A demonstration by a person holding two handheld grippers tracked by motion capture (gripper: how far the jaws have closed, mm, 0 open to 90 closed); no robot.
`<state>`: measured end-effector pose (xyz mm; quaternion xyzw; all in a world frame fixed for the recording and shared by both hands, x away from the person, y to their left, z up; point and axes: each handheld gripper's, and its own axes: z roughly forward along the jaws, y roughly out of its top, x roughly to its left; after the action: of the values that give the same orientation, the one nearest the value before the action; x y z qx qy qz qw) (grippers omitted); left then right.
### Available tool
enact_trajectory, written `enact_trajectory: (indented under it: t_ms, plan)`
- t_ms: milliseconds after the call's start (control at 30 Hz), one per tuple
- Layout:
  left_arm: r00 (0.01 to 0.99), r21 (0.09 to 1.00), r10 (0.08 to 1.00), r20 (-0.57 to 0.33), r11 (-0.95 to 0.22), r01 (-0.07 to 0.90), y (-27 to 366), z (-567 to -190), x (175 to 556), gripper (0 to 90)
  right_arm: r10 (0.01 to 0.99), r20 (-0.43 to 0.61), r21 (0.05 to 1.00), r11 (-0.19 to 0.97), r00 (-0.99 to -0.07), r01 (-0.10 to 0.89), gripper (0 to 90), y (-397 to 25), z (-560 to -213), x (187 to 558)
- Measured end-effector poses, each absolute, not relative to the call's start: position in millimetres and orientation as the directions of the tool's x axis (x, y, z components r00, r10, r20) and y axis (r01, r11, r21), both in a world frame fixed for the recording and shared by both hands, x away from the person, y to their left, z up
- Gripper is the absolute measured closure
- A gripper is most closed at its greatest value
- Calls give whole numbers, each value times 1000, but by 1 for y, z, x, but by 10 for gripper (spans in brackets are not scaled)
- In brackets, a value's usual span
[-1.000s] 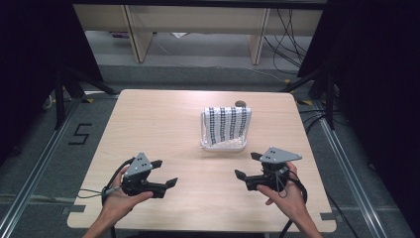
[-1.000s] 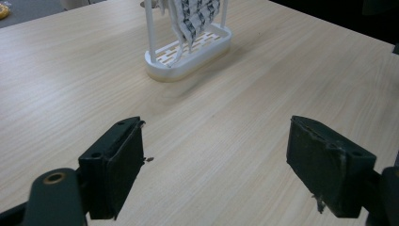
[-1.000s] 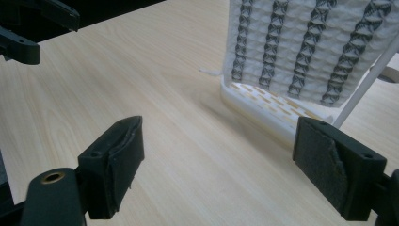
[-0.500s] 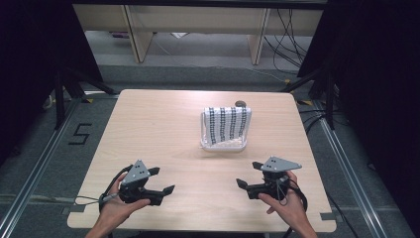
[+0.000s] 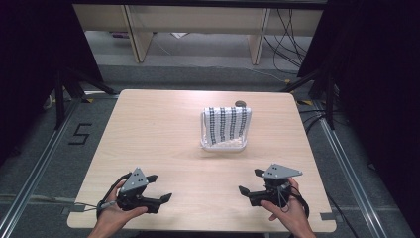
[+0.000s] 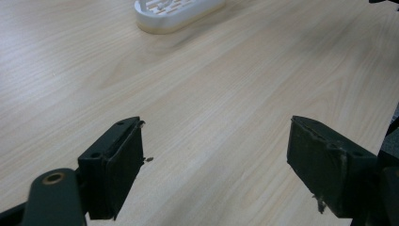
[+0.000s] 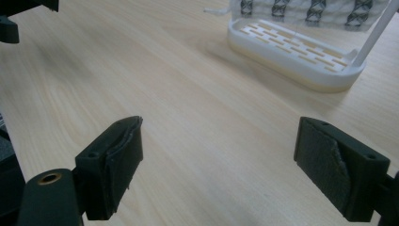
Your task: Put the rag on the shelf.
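High view: the left gripper (image 5: 157, 189) and the right gripper (image 5: 250, 182) sit low over the near part of the worktop (image 5: 148, 129), each held in a hand, well apart from one another and close to the near edge. Both point inward, toward the middle. The left hand (image 5: 113, 214) reaches in across the near edge, and so does the right hand (image 5: 285, 210), closer to the right-hand corner.

A white rack (image 5: 224, 145) stands right of centre, toward the far side, with a black-and-white patterned cloth (image 5: 228, 122) draped over its frame. A small dark round thing (image 5: 240, 103) lies just behind it; what it is cannot be told. Between the 2 grippers and the rack lies bare wood, and the whole left half of the worktop is bare as well. The rack stands well clear of the right and far edges.

Left gripper view: the jaws stand wide apart with only wood grain between them, and the rack (image 6: 174, 13) lies well ahead.

Right gripper view: the jaws are likewise spread wide and hold nothing. The rack (image 7: 296, 52) lies ahead and to the right, its slotted base flat on the wood, the cloth (image 7: 306, 12) hanging above it.
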<state>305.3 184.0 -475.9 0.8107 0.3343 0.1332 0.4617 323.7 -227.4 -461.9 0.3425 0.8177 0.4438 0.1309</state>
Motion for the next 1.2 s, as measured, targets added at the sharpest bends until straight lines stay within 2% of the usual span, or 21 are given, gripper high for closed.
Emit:
enact_trajectory:
  t_ms: [100, 133, 267, 300, 333, 400, 667, 733, 800, 867, 900, 933, 1200]
  plan:
    - [739, 825, 669, -81, -372, 426, 184, -479, 303, 179, 683, 79, 808, 383, -726, 448, 169, -227, -465, 318]
    - [743, 831, 664, -81, -366, 418, 184, -481, 303, 178, 691, 105, 796, 372, -715, 477, 169, -226, -466, 315]
    - [749, 829, 659, -70, -378, 411, 184, -484, 301, 176, 680, 79, 790, 403, -729, 462, 169, -227, -473, 310]
    - [758, 816, 651, -44, -414, 403, 186, -484, 300, 175, 671, 71, 784, 420, -738, 458, 169, -227, -474, 309]
    - [742, 829, 668, -65, -378, 413, 183, -486, 298, 175, 687, 67, 779, 417, -723, 469, 170, -227, -476, 307]
    - [754, 811, 655, -45, -417, 410, 186, -487, 297, 173, 687, 77, 762, 426, -723, 487, 170, -227, -480, 304]
    - [749, 818, 658, -77, -388, 425, 186, -495, 285, 170, 689, 40, 743, 464, -724, 483, 173, -232, -491, 299]
    - [757, 800, 652, -30, -438, 409, 188, -497, 284, 169, 697, 36, 739, 464, -716, 488, 170, -233, -492, 298]
    - [749, 806, 660, -48, -417, 419, 187, -500, 281, 169, 691, 52, 733, 464, -721, 497, 172, -233, -493, 298]
    - [757, 794, 654, -13, -453, 405, 188, -501, 281, 169, 691, 41, 733, 470, -722, 492, 172, -234, -495, 298]
    - [747, 797, 664, -24, -439, 415, 186, -503, 280, 168, 690, 35, 734, 473, -723, 487, 172, -233, -495, 298]
    - [759, 786, 651, 11, -476, 396, 187, -503, 282, 168, 686, 33, 732, 478, -727, 485, 172, -233, -496, 299]
    - [760, 780, 649, 11, -482, 399, 187, -506, 285, 168, 671, 2, 726, 509, -742, 462, 174, -232, -498, 301]
